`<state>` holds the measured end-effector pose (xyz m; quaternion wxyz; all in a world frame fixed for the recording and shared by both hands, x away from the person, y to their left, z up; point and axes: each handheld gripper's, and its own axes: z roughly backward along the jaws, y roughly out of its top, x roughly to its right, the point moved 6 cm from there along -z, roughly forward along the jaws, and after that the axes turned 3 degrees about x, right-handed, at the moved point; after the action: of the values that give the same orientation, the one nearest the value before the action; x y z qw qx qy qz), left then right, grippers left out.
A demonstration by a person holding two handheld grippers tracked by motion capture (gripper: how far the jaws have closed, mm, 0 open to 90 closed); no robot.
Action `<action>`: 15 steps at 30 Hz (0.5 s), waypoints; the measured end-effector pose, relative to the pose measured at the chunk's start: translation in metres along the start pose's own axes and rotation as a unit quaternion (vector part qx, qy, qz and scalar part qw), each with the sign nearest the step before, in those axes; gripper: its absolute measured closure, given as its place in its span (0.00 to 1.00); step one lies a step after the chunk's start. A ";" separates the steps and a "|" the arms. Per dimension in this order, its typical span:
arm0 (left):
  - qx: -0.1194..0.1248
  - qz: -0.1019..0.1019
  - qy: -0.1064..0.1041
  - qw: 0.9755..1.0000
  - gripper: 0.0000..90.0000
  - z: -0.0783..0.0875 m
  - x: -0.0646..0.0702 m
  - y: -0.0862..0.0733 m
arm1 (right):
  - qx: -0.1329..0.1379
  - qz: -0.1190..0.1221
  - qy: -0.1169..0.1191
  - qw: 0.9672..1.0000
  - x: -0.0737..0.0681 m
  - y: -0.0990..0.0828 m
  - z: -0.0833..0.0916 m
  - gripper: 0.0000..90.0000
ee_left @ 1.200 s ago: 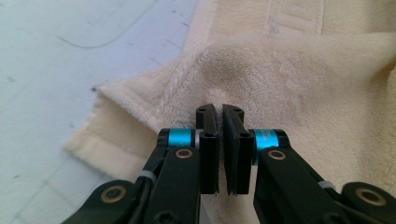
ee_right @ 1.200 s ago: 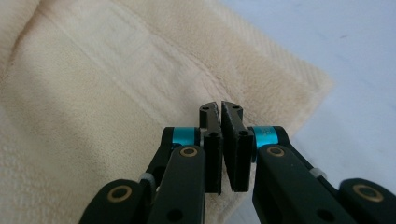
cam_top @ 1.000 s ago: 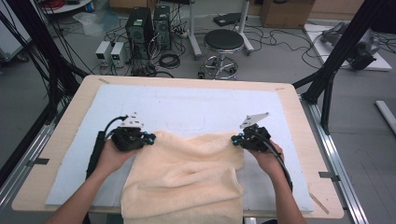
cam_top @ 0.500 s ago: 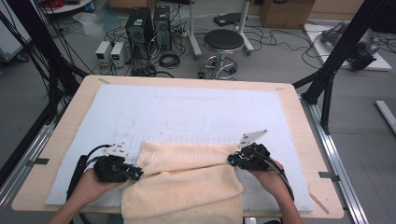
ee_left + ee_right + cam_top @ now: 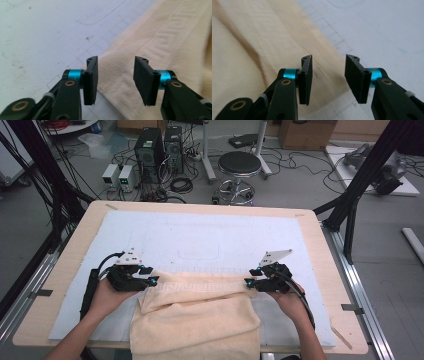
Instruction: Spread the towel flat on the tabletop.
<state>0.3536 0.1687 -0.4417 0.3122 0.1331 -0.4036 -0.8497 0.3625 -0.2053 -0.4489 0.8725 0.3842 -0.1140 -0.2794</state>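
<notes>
The towel (image 5: 195, 317) is soft, light terry cloth: it is expected to sag, crease and drag on the white mat (image 5: 200, 237) rather than slide as a stiff sheet. It lies folded on the near half of the surface (image 5: 325, 250), with its near end hanging over the front edge. The fold runs between the left tongs (image 5: 152, 281) and the right tongs (image 5: 249, 282). Both tongs have just been opening; their jaws stand part-way apart over the fold's corners, pressing on nothing. Grip at hem corners, taking both layers. A stool (image 5: 239, 165) and electronics stand on the floor beyond. Nothing obstructs the work.
</notes>
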 end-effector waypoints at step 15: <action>-0.066 -0.006 -0.008 0.998 0.84 -0.031 0.000 -0.014 | -0.033 -0.026 0.001 0.999 0.003 -0.022 -0.019 0.76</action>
<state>0.3624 0.1563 -0.4721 0.3117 0.1078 -0.3478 -0.8777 0.3641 -0.2078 -0.4776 0.8775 0.3582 -0.0935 -0.3049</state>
